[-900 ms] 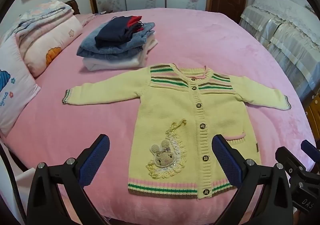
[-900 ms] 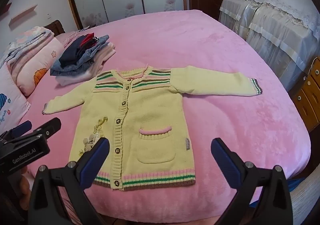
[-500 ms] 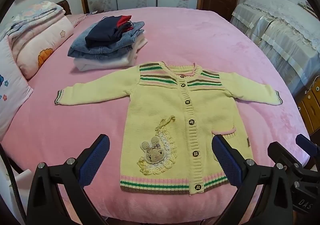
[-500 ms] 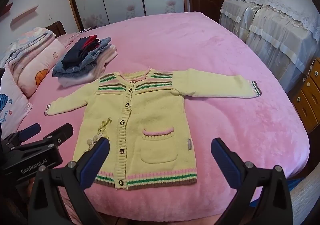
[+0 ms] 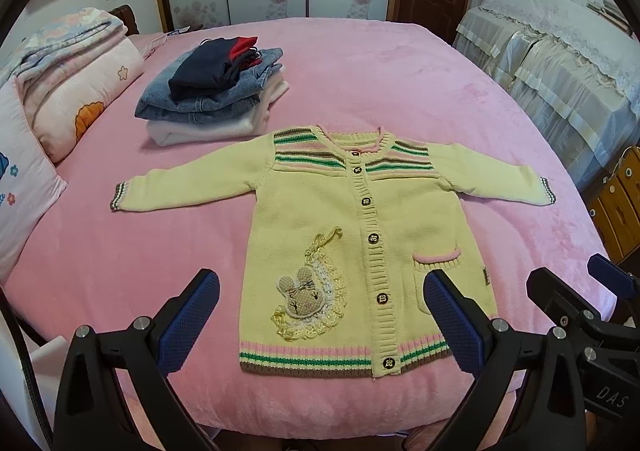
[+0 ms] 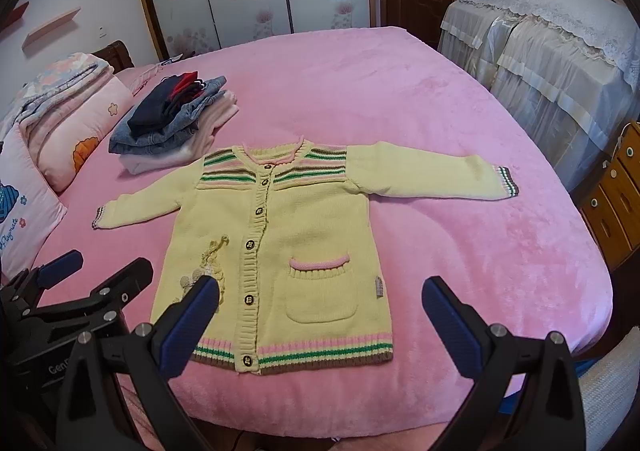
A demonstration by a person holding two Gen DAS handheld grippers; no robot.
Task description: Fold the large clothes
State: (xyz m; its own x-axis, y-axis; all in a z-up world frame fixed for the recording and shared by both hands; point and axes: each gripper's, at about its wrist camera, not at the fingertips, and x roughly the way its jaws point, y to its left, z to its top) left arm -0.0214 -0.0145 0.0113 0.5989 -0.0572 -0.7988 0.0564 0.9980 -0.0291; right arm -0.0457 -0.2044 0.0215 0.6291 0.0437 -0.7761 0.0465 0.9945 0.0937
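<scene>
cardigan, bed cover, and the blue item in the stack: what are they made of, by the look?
Cardigan: knitted yarn, probably wool or acrylic; ribbed hem and button band, visible stitch rows, matte.
Bed cover: plush fleece or velvet-like fabric; soft sheen, with nap marks showing as lighter patches.
Blue item in the stack: looks like denim; faded blue, seams visible.
Exact fibres cannot be told.
</scene>
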